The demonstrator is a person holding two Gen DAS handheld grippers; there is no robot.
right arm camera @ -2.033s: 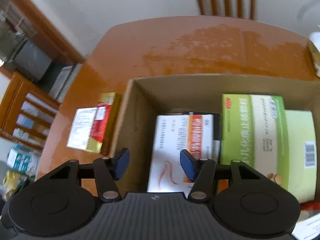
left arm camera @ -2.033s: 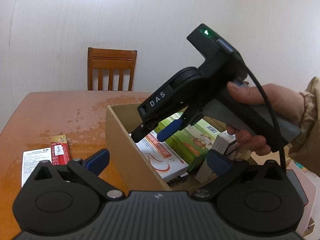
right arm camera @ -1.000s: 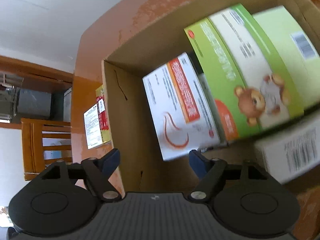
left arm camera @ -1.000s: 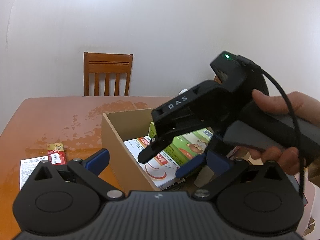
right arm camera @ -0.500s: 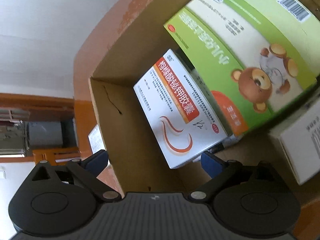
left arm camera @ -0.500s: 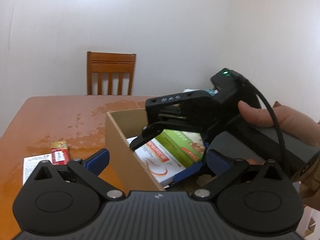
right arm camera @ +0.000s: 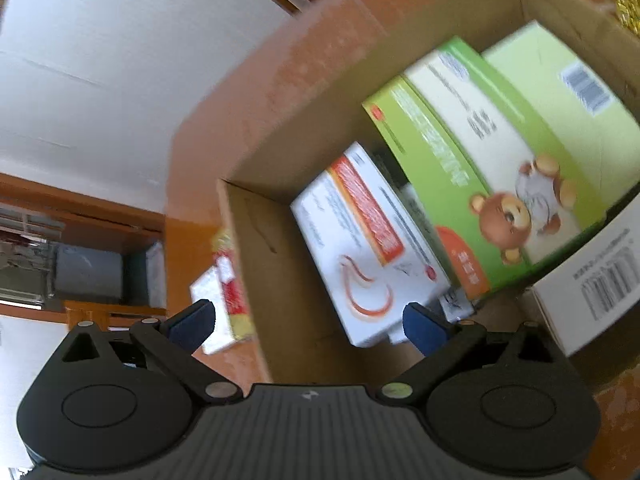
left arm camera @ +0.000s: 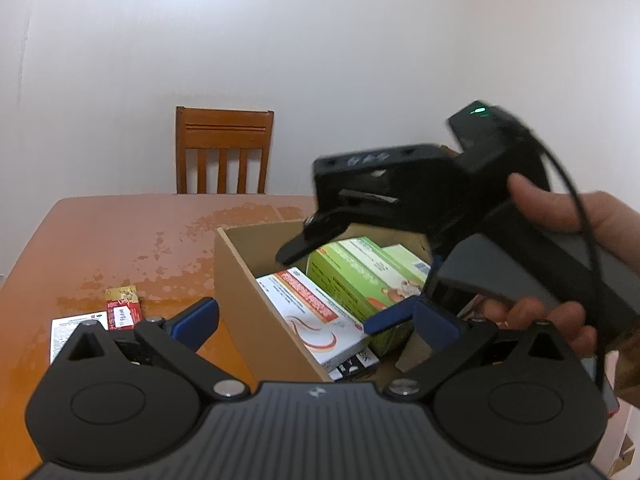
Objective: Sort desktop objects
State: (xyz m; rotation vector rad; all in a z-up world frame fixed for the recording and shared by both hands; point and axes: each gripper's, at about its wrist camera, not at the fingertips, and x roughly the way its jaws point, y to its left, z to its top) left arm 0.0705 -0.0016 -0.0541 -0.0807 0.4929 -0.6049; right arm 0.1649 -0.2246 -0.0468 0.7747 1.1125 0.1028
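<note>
Left gripper [left arm camera: 314, 318]: jaws spread wide, nothing between them. It sits at the lower centre of the left wrist view, straddling the near left wall of the cardboard box [left arm camera: 248, 280]; its left finger lies over the table [left arm camera: 120, 240], its right finger over the box interior.

Right gripper [right arm camera: 310, 322]: jaws spread wide, holding nothing. In the left wrist view it appears at right of centre [left arm camera: 332, 284], tilted down over the box, gripped by the person's hand [left arm camera: 560, 264]. A green lamp is lit on its upper body. This view is motion-blurred around it.

Box contents, right wrist view: a white carton with a red-orange band [right arm camera: 368, 256] lies flat at frame centre, close to the left wall. A green carton printed with a bear [right arm camera: 480, 152] lies to its right, tilted, its lower edge overlapping the white carton. A white carton with a barcode [right arm camera: 600, 284] occupies the lower right. Something dark lies under the white carton; its nature cannot be determined.

Outside the box: a red and gold packet [left arm camera: 122, 306] lies flat on the table at the left of the left wrist view, touching a white printed leaflet [left arm camera: 68, 334]. Both rest near the box's left wall, apart from it.

A wooden chair [left arm camera: 224, 150] stands at the far edge of the table, against the white wall.
</note>
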